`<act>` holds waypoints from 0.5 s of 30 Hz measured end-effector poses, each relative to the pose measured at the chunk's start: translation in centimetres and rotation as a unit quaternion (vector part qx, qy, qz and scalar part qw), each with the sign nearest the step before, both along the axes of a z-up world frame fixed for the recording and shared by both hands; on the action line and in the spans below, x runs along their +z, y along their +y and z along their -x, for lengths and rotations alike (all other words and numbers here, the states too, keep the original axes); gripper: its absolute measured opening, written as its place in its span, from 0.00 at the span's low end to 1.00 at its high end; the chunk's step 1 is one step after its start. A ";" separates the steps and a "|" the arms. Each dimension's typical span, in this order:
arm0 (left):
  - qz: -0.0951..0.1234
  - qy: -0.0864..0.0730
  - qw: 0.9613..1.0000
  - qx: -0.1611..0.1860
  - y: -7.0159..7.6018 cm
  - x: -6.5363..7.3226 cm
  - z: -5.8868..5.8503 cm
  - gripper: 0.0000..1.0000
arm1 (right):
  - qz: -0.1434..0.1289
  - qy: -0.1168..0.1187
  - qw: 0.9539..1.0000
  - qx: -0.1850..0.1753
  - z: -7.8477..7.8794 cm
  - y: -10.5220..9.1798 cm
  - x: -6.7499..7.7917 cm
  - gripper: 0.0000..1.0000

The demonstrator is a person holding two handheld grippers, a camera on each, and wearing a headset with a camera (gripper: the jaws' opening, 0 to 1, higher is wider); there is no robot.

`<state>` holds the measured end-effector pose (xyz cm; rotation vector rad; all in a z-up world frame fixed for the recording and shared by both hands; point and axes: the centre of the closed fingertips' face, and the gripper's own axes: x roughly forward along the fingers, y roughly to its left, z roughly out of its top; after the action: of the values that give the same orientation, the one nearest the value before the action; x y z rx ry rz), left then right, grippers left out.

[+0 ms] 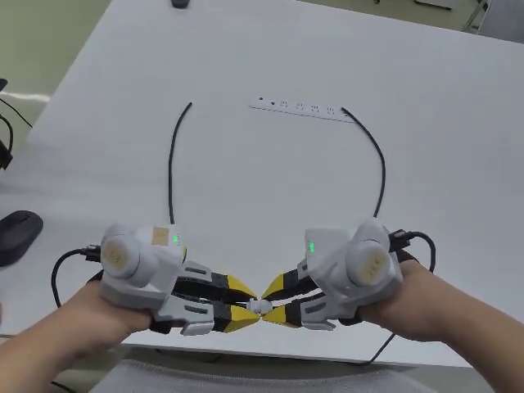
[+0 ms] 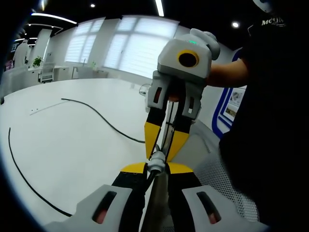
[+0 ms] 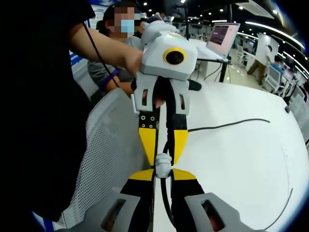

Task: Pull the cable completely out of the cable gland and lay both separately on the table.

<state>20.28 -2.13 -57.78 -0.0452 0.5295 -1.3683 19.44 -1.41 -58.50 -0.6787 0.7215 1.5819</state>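
At 6 o'clock by table (image 1: pixel 262 188) edge, L gripper (image 1: pixel 244 311) & R gripper (image 1: pixel 274 304) meet tip-to-tip at cable gland (image 1: pixel 259 307), both fingers closed on cable (image 1: pixel 170 172). Best, I'd say: pin gland, pull cable straight out, steady, no kinks. Count: 1 cable, 1 gland, 2 grippers.

head view: above, looking steeply down at my table (image 1: pixel 246 180) | gripper views on my left gripper (image 1: pixel 241 306) and right gripper (image 1: pixel 278 302): close, facing each other | all three share the cable gland (image 1: pixel 259 307)
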 end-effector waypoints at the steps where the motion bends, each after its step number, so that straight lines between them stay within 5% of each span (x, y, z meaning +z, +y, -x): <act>1: -0.001 0.000 1.000 0.001 0.0 0.0 -0.1 0.16 | -0.002 -0.005 1.000 0.003 0.0 0.0 0.0 0.06; 8: -0.002 -0.001 1.000 0.009 0.1 0.4 -0.5 0.15 | -0.017 -0.013 1.000 -0.002 -0.5 0.1 0.3 0.07; 15: -0.006 -0.013 1.000 0.012 0.1 1.1 -0.8 0.15 | -0.052 0.049 0.996 -0.054 -1.0 0.1 1.0 0.09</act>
<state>21.08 -2.02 -56.70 -0.0232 0.5144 -1.3409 20.45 -1.34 -57.46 -0.4818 0.7303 1.5493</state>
